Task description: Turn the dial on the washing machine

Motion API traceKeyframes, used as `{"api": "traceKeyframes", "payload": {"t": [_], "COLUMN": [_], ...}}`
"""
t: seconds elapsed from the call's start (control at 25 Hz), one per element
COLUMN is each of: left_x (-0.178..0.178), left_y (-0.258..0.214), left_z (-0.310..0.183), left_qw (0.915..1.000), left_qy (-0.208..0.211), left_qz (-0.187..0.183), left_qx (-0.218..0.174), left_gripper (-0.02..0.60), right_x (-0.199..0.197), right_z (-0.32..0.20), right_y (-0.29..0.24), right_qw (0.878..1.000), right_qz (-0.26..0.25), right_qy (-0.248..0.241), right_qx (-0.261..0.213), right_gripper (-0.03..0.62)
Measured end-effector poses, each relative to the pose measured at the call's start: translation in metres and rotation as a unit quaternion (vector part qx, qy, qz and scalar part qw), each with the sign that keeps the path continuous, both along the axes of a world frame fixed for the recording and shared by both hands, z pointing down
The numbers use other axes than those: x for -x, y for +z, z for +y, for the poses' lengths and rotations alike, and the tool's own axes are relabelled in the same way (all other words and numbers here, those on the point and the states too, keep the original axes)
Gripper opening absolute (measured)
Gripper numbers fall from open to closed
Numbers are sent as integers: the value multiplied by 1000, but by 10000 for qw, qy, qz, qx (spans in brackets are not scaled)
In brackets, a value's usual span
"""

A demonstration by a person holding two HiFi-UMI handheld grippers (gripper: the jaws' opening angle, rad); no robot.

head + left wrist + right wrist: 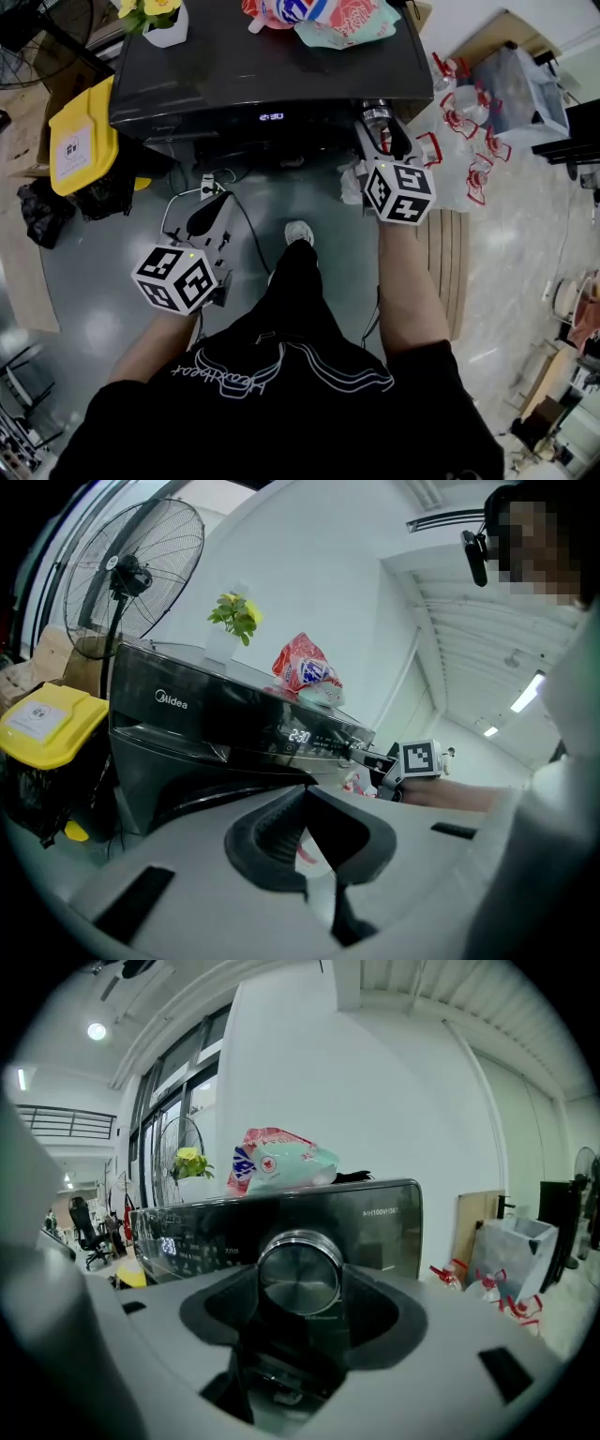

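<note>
The black washing machine (234, 56) stands in front of me, its display (271, 116) lit. Its round silver dial (299, 1276) sits at the right end of the control panel. My right gripper (299, 1288) is shut on the dial, one jaw pressing each side of it; the head view shows this gripper (382, 127) up against the panel. My left gripper (208, 217) hangs low at the left, away from the machine, over the floor. Its jaws meet with nothing between them in the left gripper view (305, 803).
A yellow-lidded bin (82, 136) stands left of the machine, with a pedestal fan (131, 574) behind it. Detergent bags (328, 19) and a flower vase (161, 19) lie on the lid. Clear bags with red-handled bottles (469, 141) crowd the right. A socket with cables (208, 183) lies on the floor.
</note>
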State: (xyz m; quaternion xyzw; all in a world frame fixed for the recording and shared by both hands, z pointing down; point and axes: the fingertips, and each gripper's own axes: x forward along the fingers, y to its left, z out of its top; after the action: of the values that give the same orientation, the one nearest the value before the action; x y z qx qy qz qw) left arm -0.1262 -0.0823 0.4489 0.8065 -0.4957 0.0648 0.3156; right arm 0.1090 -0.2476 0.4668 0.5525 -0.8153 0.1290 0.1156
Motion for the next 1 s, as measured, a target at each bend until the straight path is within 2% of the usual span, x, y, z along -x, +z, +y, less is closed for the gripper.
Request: {"api": "traceKeyframes", "payload": {"t": [0.32, 0.56, 0.72, 0.8, 0.92, 1.0], "left_x": [0, 0, -6, -12, -22, -31], "left_y": [-11, -31, -63, -82, -110, -130], "left_z": [-1, -4, -5, -5, -3, 1], "left_qw": [9999, 9997, 9986, 9974, 9949, 9922], "left_qy": [13, 19, 256, 394, 611, 843], "left_qz": [-28, 1, -3, -58, -62, -37], "left_qx": [-96, -223, -458, -601, -798, -921], "left_gripper": [5, 5, 5, 5, 5, 5], "right_x": [-2, 5, 23, 31, 46, 55], "right_z": [11, 46, 80, 98, 125, 142], "right_y": [-6, -38, -76, -99, -139, -164], "right_qw": [9999, 9987, 9958, 9937, 9853, 9777], "right_qz": [132, 138, 4, -133, -669, -956], "right_qy": [-13, -474, -918, -1115, -1571, -1867], "right_qx": [53, 88, 67, -5, -45, -96], "right_gripper": [284, 262, 172, 153, 116, 64]}}
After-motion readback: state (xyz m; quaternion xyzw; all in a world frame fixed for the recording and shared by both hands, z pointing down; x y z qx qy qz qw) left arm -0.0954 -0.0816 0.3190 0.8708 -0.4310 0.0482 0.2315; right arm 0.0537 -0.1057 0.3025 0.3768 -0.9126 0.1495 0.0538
